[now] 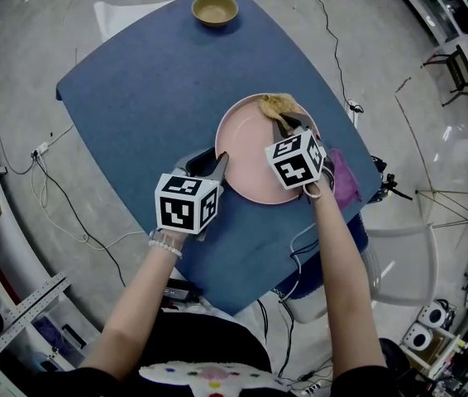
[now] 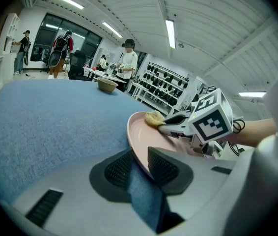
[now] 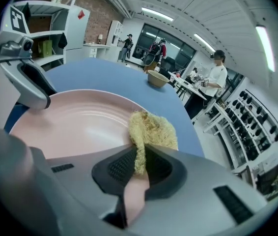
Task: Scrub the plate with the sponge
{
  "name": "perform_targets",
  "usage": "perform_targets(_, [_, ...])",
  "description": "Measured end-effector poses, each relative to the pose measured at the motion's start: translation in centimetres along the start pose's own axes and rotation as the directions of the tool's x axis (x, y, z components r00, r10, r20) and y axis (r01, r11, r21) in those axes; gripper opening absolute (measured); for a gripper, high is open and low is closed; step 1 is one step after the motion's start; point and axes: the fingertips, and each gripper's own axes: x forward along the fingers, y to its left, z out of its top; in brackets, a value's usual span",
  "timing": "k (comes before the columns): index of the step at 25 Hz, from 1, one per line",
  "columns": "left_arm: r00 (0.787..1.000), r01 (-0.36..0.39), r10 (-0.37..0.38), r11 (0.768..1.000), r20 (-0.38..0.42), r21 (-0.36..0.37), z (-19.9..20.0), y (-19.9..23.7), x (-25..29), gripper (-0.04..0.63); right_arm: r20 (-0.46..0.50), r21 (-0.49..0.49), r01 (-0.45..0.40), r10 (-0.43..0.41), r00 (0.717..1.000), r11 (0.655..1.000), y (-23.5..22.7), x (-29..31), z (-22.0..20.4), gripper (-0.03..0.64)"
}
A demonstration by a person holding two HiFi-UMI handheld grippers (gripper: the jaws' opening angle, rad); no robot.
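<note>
A pink plate (image 1: pixel 250 160) lies near the right front edge of the blue table (image 1: pixel 143 89). My left gripper (image 1: pixel 221 162) is shut on the plate's near left rim; in the left gripper view the rim (image 2: pixel 138 151) stands between the two dark pads. My right gripper (image 1: pixel 284 122) reaches over the plate and is shut on a yellow fibrous sponge (image 1: pixel 277 104). The sponge (image 3: pixel 152 129) rests on the plate's far rim, and a strand of it is pinched between the pads. In the left gripper view the sponge (image 2: pixel 153 118) shows on the plate's far edge.
A tan bowl (image 1: pixel 214 9) stands at the table's far edge. A purple cloth (image 1: pixel 343 177) lies right of the plate by the table edge. Cables run over the floor around the table. People stand far back in the room.
</note>
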Motion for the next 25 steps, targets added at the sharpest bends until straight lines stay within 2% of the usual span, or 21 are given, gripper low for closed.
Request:
perform_targets(10, [1.000,-0.008,0.008,1.000,0.004,0.006,0.1,0.0,0.0,0.095,-0.103,-0.009,-0.001,0.000,0.995,1.000,-1.1,-1.5,-3.3,0.040])
perform_targets(17, [1.000,-0.012,0.012,1.000,0.007,0.009,0.3,0.1,0.0,0.094,-0.195,-0.033,-0.019,0.012,0.981,0.999,-0.6,-3.1,-5.4,0.040])
perform_targets(25, [1.000,-0.015,0.015,1.000,0.009,0.011,0.1,0.1,0.1,0.094,-0.241,-0.042,-0.058,0.046,0.969,0.997,0.7,-5.0,-7.6,0.040])
